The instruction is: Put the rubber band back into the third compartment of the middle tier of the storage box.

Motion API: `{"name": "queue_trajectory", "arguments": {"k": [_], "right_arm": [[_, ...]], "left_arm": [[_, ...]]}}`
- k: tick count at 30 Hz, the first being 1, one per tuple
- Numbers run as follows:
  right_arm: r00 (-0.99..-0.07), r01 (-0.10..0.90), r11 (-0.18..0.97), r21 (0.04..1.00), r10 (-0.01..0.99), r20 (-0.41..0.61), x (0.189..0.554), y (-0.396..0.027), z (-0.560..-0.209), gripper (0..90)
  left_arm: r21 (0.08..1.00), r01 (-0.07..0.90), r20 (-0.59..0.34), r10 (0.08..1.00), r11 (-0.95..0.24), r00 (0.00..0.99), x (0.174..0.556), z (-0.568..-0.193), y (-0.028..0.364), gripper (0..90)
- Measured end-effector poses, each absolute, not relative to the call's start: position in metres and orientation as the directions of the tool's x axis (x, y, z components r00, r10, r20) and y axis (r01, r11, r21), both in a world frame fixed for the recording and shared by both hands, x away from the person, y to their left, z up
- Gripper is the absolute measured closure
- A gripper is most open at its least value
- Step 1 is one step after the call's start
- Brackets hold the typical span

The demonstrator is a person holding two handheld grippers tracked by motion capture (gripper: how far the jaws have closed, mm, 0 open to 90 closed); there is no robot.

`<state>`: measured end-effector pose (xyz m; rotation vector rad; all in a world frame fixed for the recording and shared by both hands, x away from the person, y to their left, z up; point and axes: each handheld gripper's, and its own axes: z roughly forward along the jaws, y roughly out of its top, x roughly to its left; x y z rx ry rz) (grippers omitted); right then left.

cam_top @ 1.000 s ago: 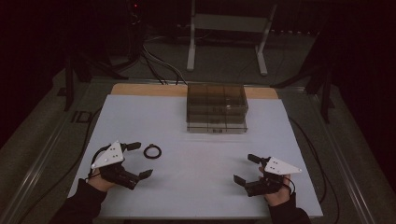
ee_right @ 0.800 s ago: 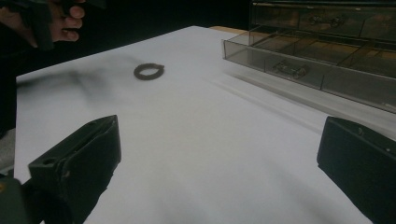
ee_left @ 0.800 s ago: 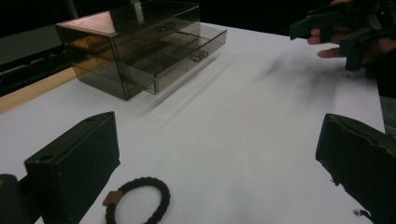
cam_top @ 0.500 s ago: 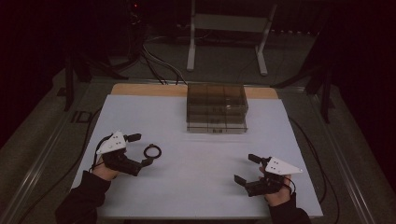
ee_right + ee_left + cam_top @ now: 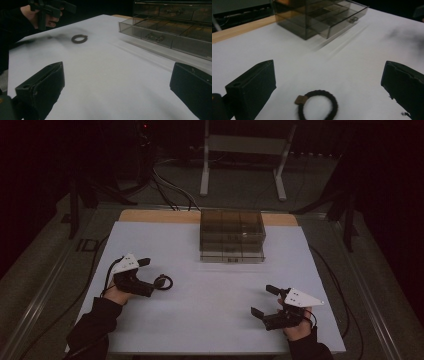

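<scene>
Black braided hair tie (image 5: 318,105), small brown tag, lies flat on white tabletop (image 5: 220,290) between wide-apart jaws of left gripper (image 5: 152,280), untouched. Right gripper (image 5: 267,302) also spread, holding nothing, well apart. Left gripper view resolves braid texture; high view shows smoky clear-plastic drawer box (image 5: 232,235).

The hair tie (image 5: 318,104) is black with a small brown tag on it. The table (image 5: 215,320) is white, and its far edge is light brown wood. The box of drawers (image 5: 232,236) is see-through and smoky grey-brown. The left gripper (image 5: 150,276) and the right gripper (image 5: 264,300) have black jaws, and each has a white plate on top. The sleeve (image 5: 90,330) is black.
</scene>
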<state>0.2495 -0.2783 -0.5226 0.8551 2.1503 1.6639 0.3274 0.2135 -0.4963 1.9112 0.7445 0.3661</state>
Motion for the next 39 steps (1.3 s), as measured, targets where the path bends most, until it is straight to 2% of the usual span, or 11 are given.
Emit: {"name": "queue_trajectory", "arguments": {"k": [12,18,22,27,28,31,39], "right_arm": [[-0.782,0.278,0.155,0.948,0.610,0.129,0.250,-0.279,-0.523,0.0],[-0.781,0.276,0.155,0.948,0.611,0.128,0.249,-0.279,-0.523,0.0],[-0.782,0.278,0.156,0.948,0.610,0.129,0.250,-0.279,-0.523,0.0],[-0.783,0.274,0.157,0.949,0.610,0.125,0.249,-0.278,-0.523,0.0],[-0.781,0.277,0.157,0.948,0.611,0.127,0.250,-0.279,-0.523,0.0],[-0.783,0.276,0.160,0.948,0.610,0.124,0.249,-0.278,-0.523,0.0],[-0.780,0.280,0.162,0.946,0.612,0.126,0.250,-0.278,-0.523,0.0]], "left_arm": [[0.832,0.450,-0.118,0.690,-0.324,0.714,0.343,-0.512,0.216,2.3],[0.786,0.497,-0.105,0.713,-0.368,0.694,0.345,-0.517,0.214,8.6],[0.758,0.514,-0.077,0.728,-0.401,0.681,0.346,-0.520,0.212,18.2],[0.745,0.519,-0.064,0.730,-0.419,0.681,0.347,-0.522,0.212,36.1],[0.742,0.520,-0.065,0.727,-0.422,0.683,0.347,-0.523,0.212,36.1],[0.717,0.527,-0.037,0.730,-0.457,0.683,0.349,-0.526,0.210,47.6],[0.692,0.527,-0.012,0.722,-0.493,0.691,0.350,-0.531,0.205,62.9]]}}
